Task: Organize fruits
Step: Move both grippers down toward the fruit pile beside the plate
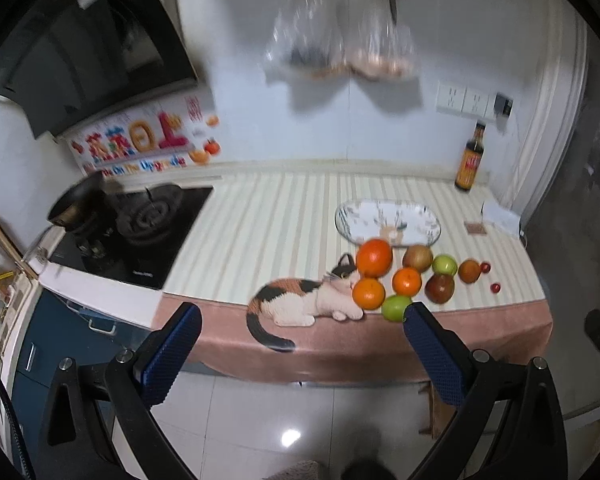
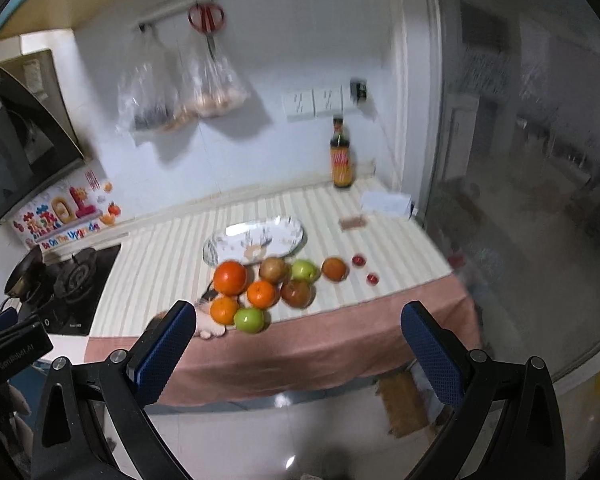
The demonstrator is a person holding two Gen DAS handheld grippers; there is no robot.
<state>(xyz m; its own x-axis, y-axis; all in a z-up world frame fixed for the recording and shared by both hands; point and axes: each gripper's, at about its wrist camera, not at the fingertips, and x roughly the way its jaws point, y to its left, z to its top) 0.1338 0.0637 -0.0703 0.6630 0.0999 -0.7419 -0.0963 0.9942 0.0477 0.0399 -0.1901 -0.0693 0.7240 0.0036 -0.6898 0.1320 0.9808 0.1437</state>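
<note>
Left wrist: left gripper point(image 1: 302, 340) spread wide, empty, off the counter — fruit cluster point(image 1: 404, 276) sits just before the glass platter point(image 1: 388, 222).
Right wrist: right gripper point(image 2: 298, 340) also apart, empty; take the edge-side green apple point(image 2: 250, 319) first — square on, gently.

Wall sticker point(image 2: 58, 222) reading "Be On The Upgrade", other lettering too blurred
</note>
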